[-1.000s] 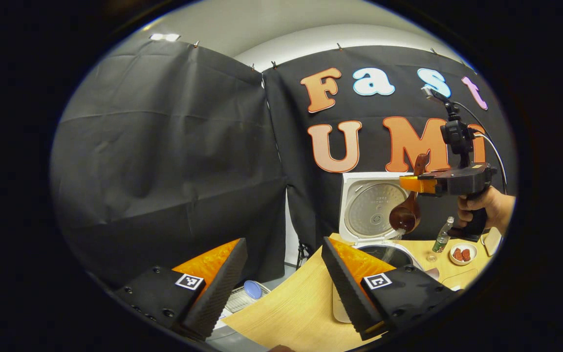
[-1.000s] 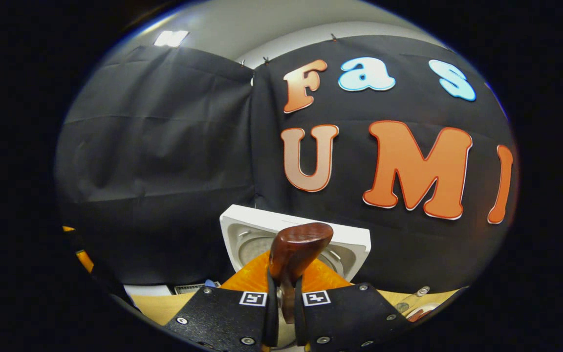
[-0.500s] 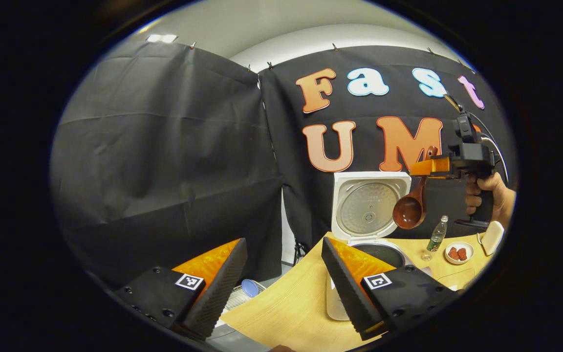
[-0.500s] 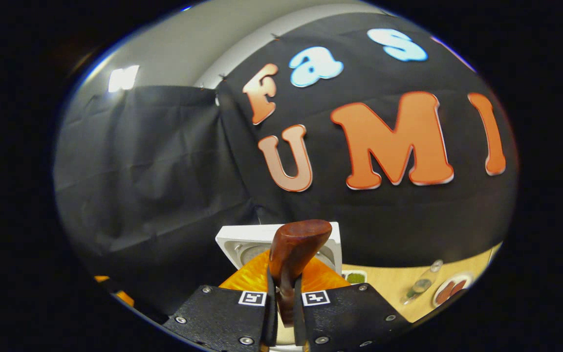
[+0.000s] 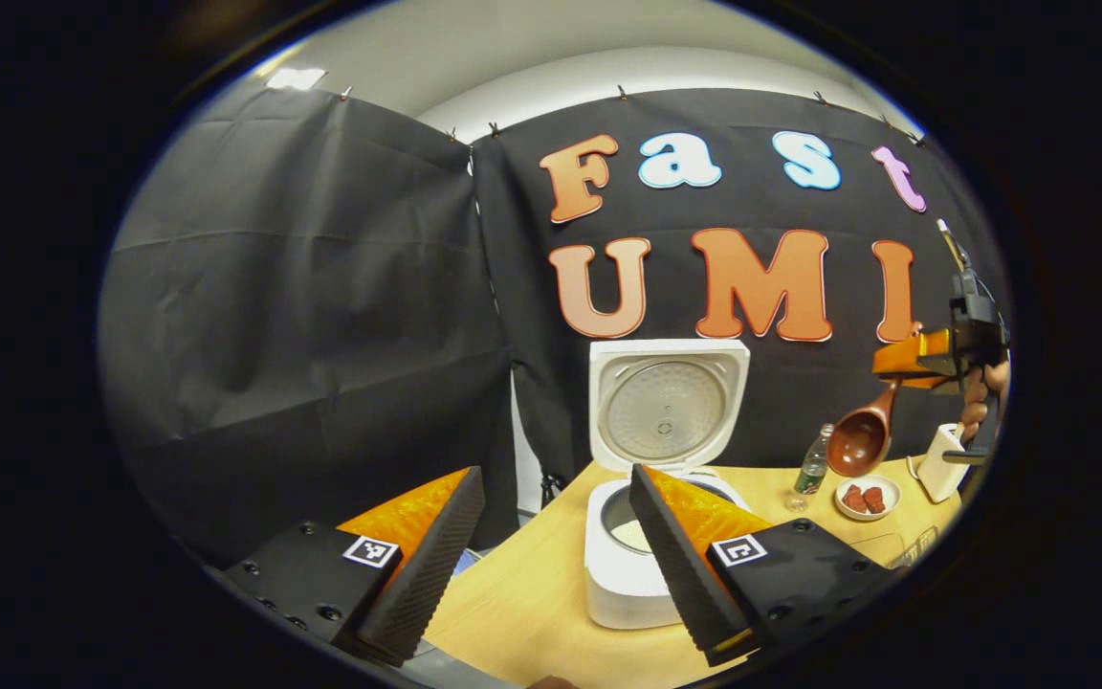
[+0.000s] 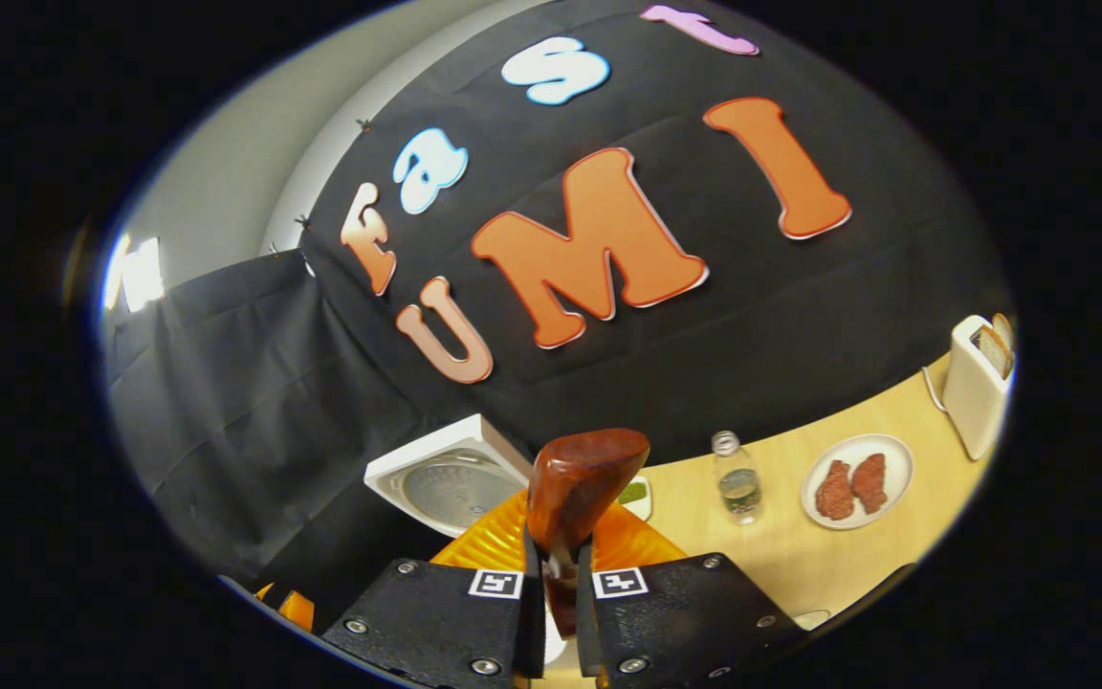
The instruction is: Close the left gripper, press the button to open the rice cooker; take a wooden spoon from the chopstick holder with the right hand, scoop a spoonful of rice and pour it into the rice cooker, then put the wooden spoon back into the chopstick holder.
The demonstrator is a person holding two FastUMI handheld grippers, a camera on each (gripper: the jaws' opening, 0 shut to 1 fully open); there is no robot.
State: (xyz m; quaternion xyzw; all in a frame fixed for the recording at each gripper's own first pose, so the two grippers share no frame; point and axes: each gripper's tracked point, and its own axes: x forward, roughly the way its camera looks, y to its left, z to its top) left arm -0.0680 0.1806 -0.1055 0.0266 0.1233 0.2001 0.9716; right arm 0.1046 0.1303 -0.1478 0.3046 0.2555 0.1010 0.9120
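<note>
The white rice cooker [image 5: 623, 584] stands on the wooden table with its lid [image 5: 668, 410] raised upright, and pale rice shows in its pot. My left gripper [image 5: 551, 565] hangs open in front of it, empty, fingers wide apart. Far to the right a hand holds my right gripper [image 5: 929, 356] above the table, shut on the wooden spoon [image 5: 859, 442], whose bowl hangs down with no rice visible in it. In the right gripper view the spoon's handle end [image 6: 582, 483] sticks up between the shut fingers of the right gripper [image 6: 551, 584]; the cooker lid [image 6: 446, 483] lies to the left behind it.
A small water bottle [image 5: 811, 469], a plate of red meat [image 5: 865, 498] and a white toaster [image 5: 938, 462] stand on the table [image 5: 522, 612] to the right of the cooker. The right gripper view also has the bottle [image 6: 735, 477], plate [image 6: 855, 480] and toaster [image 6: 977, 383].
The right gripper has carried the spoon from over the cooker, where rice was falling from it, to the right above the plate. The left gripper stays open; its view has swung right.
</note>
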